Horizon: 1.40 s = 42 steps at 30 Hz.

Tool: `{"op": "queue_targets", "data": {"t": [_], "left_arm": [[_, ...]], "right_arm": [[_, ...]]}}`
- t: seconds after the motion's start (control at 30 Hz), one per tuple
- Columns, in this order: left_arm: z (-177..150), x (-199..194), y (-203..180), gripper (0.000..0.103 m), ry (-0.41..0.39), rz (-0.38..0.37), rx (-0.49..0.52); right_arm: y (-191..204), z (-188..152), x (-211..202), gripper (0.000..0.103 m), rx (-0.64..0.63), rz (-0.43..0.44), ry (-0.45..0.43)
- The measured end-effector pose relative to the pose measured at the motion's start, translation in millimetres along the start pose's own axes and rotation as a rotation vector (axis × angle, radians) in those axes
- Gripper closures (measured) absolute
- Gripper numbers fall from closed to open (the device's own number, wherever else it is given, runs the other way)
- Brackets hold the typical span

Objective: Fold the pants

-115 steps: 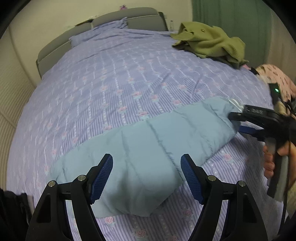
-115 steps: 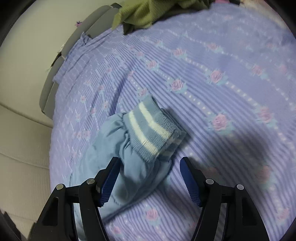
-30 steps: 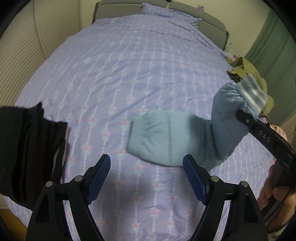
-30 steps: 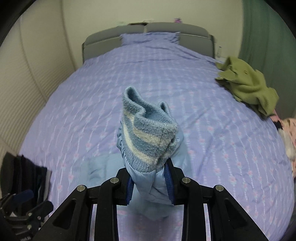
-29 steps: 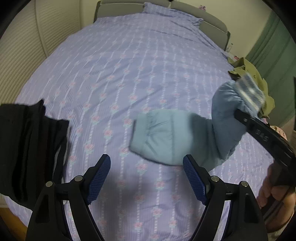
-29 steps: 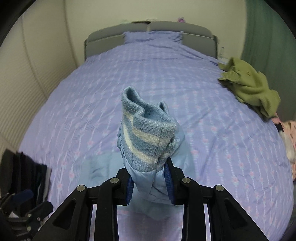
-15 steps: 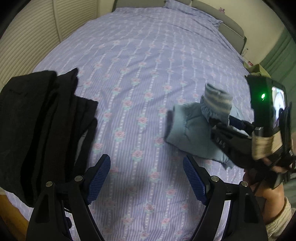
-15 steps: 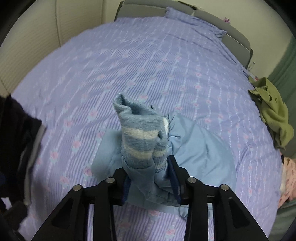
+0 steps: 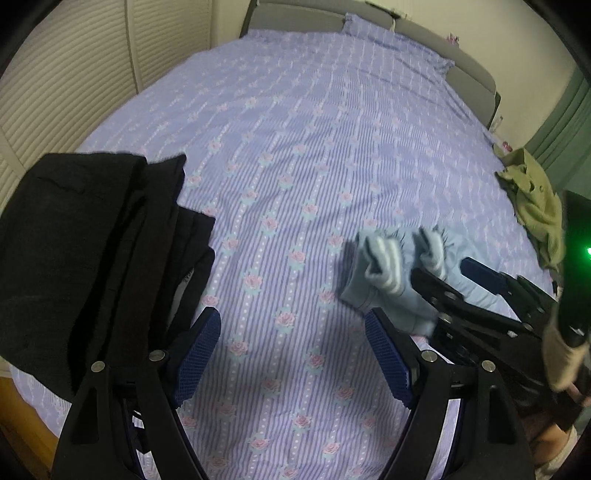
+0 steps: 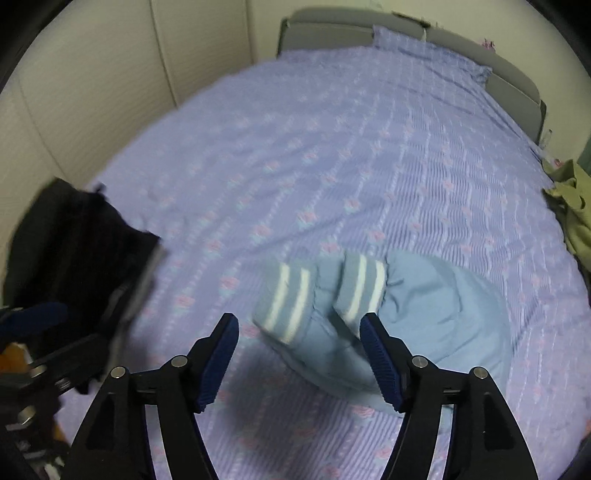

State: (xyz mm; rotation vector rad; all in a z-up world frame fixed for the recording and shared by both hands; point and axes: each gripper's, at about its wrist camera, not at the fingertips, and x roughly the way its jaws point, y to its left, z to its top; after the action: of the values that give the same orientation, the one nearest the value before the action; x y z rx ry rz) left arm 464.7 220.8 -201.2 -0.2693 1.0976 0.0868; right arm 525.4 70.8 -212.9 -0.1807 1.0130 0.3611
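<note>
The light blue padded pants [image 10: 436,314] lie folded over on the purple flowered bed, their two striped knit cuffs [image 10: 291,299] resting on top at the left end. They also show in the left wrist view [image 9: 402,269]. My right gripper [image 10: 299,350] is open and empty, just in front of the cuffs; it also shows in the left wrist view [image 9: 447,271], right at the pants. My left gripper [image 9: 291,350] is open and empty over bare bedding, left of the pants.
A pile of black clothes [image 9: 85,240] lies at the bed's left edge, also in the right wrist view [image 10: 74,251]. An olive green garment [image 9: 535,206] lies at the right edge. A slatted wall [image 9: 74,74] runs along the left. The headboard [image 9: 369,22] is far away.
My right gripper carried the cuff end over onto the rest of the pants, laid it down and opened. Both grippers swung left, bringing the black pile into view.
</note>
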Motion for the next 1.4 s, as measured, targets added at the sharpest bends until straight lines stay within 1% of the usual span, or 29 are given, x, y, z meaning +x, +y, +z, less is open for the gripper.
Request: {"op": "queue_targets", "data": {"t": [0.07, 0.1, 0.17, 0.23, 0.3, 0.4, 0.5, 0.57, 0.7, 0.83, 0.9, 1.13, 1.3, 1.4], "left_arm": [[1, -11, -5, 0.023, -0.032, 0.002, 0.001], [1, -16, -8, 0.023, -0.045, 0.002, 0.006], [2, -25, -18, 0.021, -0.073, -0.004, 0.017], [2, -32, -30, 0.017, -0.097, -0.012, 0.022], [3, -37, -43, 0.013, -0.117, -0.026, 0.033], [4, -35, -64, 0.009, -0.125, -0.022, 0.048], [4, -27, -83, 0.008, -0.119, -0.021, 0.059], [5, -18, -96, 0.008, -0.107, -0.034, 0.053], [9, 7, -112, 0.005, -0.076, -0.063, 0.013], [18, 46, -119, 0.005, 0.007, -0.068, -0.046], [22, 63, -120, 0.005, 0.041, -0.068, -0.082], [28, 114, -116, 0.005, 0.14, -0.116, -0.225], [24, 139, -112, 0.005, 0.198, -0.136, -0.272], [20, 149, -104, 0.004, 0.216, -0.122, -0.278]], "right_arm": [[-2, -1, -18, 0.033, 0.0, 0.001, -0.043], [-7, -3, -34, 0.033, 0.012, 0.0, -0.076], [-18, -4, -55, 0.028, 0.035, -0.007, -0.119], [-35, -11, -80, 0.019, 0.068, -0.039, -0.177], [-55, -16, -98, 0.016, 0.097, -0.072, -0.221], [-93, -27, -117, 0.015, 0.162, -0.123, -0.249], [-130, -40, -118, 0.015, 0.243, -0.149, -0.244], [-154, -47, -115, 0.015, 0.295, -0.15, -0.226], [-203, -65, -95, 0.015, 0.439, -0.125, -0.196], [-237, -79, -65, 0.015, 0.557, -0.07, -0.156], [-249, -83, -48, 0.015, 0.596, -0.064, -0.122], [-258, -90, -5, 0.015, 0.604, -0.025, -0.048], [-259, -96, 19, 0.015, 0.607, 0.017, -0.009], [-256, -100, 39, 0.015, 0.592, 0.052, 0.027]]}}
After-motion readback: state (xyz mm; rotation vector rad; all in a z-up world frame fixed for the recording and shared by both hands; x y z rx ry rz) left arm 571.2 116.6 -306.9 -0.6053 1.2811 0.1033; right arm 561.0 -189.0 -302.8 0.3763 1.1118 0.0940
